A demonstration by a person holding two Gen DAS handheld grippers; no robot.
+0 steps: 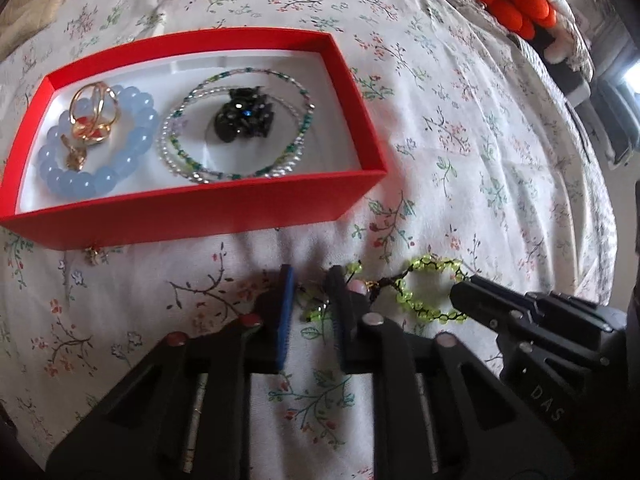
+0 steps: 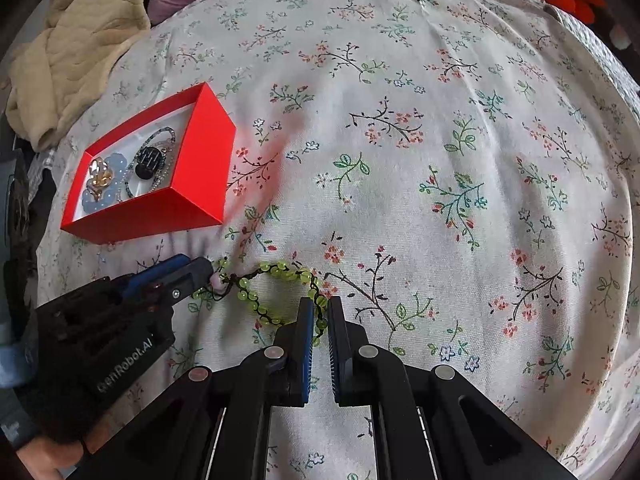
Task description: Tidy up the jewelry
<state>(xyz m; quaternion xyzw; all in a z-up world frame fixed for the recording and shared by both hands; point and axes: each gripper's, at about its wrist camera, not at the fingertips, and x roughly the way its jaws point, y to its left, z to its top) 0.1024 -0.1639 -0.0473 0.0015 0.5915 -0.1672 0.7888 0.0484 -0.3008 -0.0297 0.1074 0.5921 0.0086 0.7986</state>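
Note:
A green beaded bracelet (image 1: 430,290) lies on the floral bedsheet and shows in the right wrist view (image 2: 276,292) too. My left gripper (image 1: 312,284) is open, its fingers set around the bracelet's knotted tail end. My right gripper (image 2: 320,312) is closed on the bracelet's other side, the beads pinched between its pads. A red box (image 1: 200,210) lies beyond, holding a blue bead bracelet (image 1: 96,140), gold rings (image 1: 94,114), thin beaded bangles (image 1: 240,128) and a black hair clip (image 1: 244,116). The box also shows at left in the right wrist view (image 2: 172,204).
A small gold charm (image 1: 94,256) lies on the sheet against the box's near wall. A beige blanket (image 2: 76,40) is bunched at the far left. Orange items (image 1: 508,0) sit at the bed's far right edge.

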